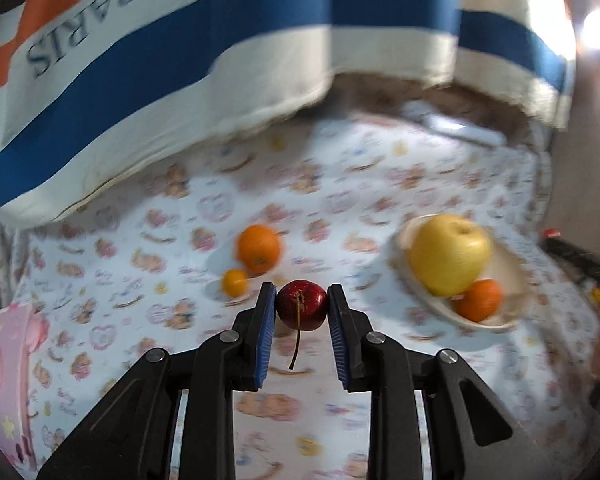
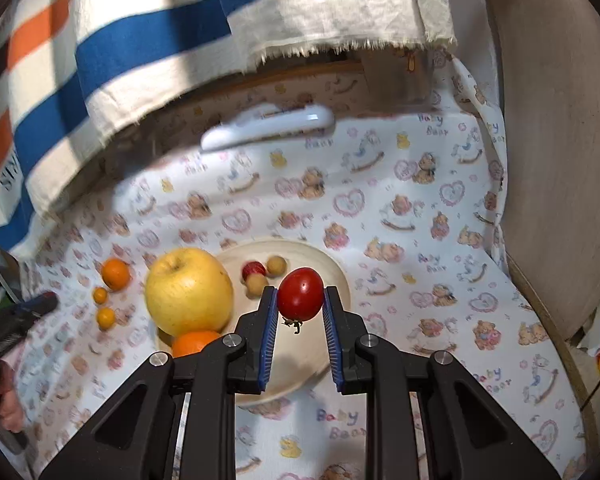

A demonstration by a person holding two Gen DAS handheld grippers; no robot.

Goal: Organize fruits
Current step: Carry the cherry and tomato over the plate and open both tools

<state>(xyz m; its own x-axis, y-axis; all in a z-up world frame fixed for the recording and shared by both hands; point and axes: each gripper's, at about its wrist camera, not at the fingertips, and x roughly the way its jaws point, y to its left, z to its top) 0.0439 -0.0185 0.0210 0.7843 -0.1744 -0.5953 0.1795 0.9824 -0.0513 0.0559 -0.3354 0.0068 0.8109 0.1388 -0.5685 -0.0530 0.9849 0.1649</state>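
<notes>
My left gripper (image 1: 301,305) is shut on a dark red cherry (image 1: 302,310) with a hanging stem, held above the printed cloth. An orange (image 1: 258,248) and a small kumquat (image 1: 234,281) lie on the cloth just beyond it. My right gripper (image 2: 300,300) is shut on a red cherry tomato (image 2: 301,294) above the cream plate (image 2: 332,272). On the plate sit a big yellow apple (image 2: 188,290), an orange (image 2: 194,342), a small red fruit (image 2: 254,269) and two tan round fruits (image 2: 277,266). The plate also shows in the left wrist view (image 1: 508,272).
A striped blue, white and orange towel (image 2: 140,40) hangs over the back. A white remote-like object (image 2: 268,126) lies behind the plate. Left of the plate lie an orange (image 2: 116,274) and two kumquats (image 2: 106,317). A pink item (image 1: 4,380) sits at the left edge.
</notes>
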